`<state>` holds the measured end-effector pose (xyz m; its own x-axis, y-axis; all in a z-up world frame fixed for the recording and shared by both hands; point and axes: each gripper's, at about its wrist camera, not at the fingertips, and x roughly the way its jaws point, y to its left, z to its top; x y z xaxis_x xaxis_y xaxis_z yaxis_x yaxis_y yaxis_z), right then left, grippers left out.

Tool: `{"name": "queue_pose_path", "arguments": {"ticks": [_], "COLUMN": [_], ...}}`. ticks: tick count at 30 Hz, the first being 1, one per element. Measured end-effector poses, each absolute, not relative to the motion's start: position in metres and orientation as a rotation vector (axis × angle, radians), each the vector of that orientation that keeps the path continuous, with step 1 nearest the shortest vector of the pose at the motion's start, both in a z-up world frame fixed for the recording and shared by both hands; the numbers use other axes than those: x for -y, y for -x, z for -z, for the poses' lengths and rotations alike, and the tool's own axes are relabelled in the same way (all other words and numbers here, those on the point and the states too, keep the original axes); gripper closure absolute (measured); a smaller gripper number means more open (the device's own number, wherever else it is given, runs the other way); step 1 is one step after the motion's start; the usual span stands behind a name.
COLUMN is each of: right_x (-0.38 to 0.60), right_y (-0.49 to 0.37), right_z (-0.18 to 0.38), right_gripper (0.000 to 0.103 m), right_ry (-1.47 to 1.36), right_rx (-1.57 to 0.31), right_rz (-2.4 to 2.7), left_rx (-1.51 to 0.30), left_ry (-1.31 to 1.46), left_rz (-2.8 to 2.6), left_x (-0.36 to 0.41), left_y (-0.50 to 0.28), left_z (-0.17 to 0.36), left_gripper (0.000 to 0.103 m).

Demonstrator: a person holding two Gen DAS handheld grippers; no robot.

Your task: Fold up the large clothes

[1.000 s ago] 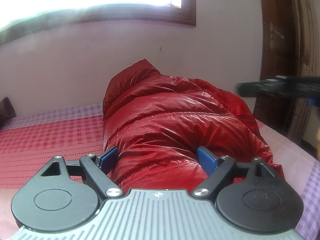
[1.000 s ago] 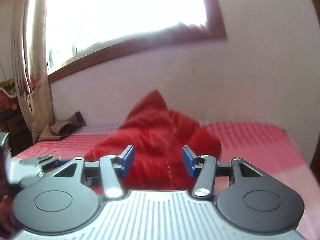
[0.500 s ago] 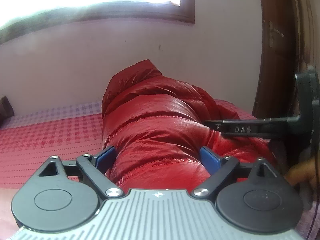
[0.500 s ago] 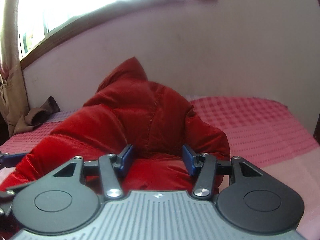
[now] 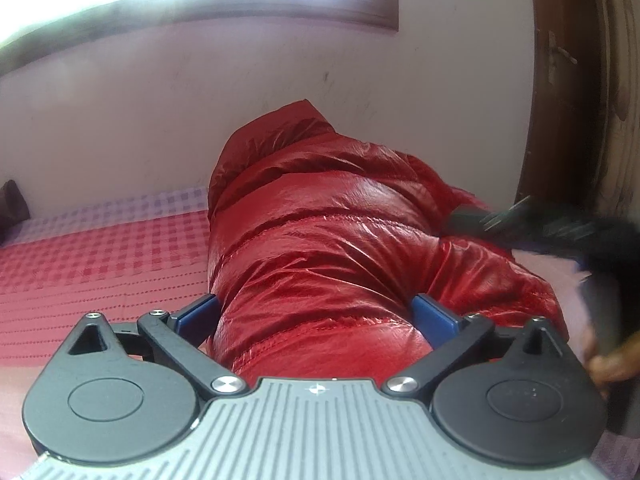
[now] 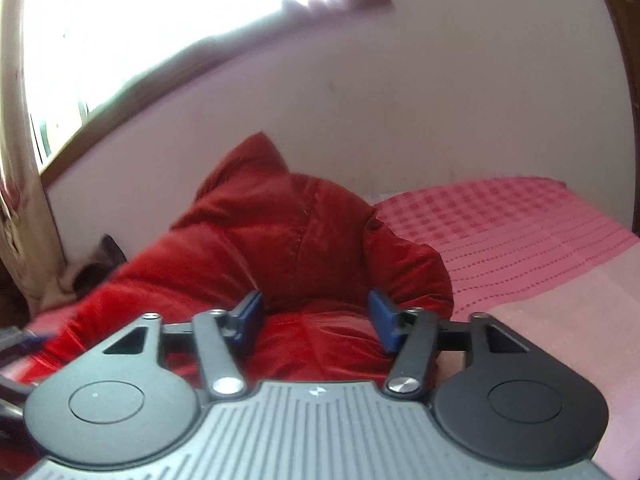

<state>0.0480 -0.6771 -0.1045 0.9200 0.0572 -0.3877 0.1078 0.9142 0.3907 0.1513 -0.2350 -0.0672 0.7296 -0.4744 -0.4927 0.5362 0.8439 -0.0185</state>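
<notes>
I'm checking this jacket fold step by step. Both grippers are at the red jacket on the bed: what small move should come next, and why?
Probably ease both grippers back off the jacket. The left gripper and right gripper are both opening, pads astride the fabric without pinching it, and the jacket lies bundled on the bed.

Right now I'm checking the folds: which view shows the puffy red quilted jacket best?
The left wrist view: the puffy red quilted jacket fills the centre, sharp, with quilting seams and glossy creases clear along its length. The right wrist view shows the jacket softer and blurred, its near part hidden behind the claw's body.
</notes>
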Motion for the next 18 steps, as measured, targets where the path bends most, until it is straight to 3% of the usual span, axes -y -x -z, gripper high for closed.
{"name": "queue_pose_path", "arguments": {"ticks": [1,2,5,11,18], "right_x": [0.68,0.683,0.695,0.714,0.742], "right_y": [-0.041,-0.03,-0.01,-0.007,-0.03], "right_z": [0.098,0.093,0.084,0.108,0.16], "right_gripper": [0.008,0.001,0.0,0.0,0.0], "right_ry": [-0.438,-0.452,-0.485,-0.565,-0.915], "right_rx": [-0.384,-0.357,-0.344,-0.493,-0.592], "right_rz": [0.024,0.026,0.022,-0.039,-0.188], "left_rx": [-0.508,-0.51,-0.513,-0.512,-0.516], "left_ry": [-0.126,-0.125,-0.117,-0.114,-0.114], "left_rz": [0.558,0.558,0.558,0.557,0.567], "left_x": [0.235,0.234,0.234,0.233,0.232], "left_y": [-0.152,-0.152,-0.152,-0.153,-0.154], "left_z": [0.067,0.067,0.067,0.068,0.069], "left_gripper": [0.002,0.002,0.002,0.002,0.002]}}
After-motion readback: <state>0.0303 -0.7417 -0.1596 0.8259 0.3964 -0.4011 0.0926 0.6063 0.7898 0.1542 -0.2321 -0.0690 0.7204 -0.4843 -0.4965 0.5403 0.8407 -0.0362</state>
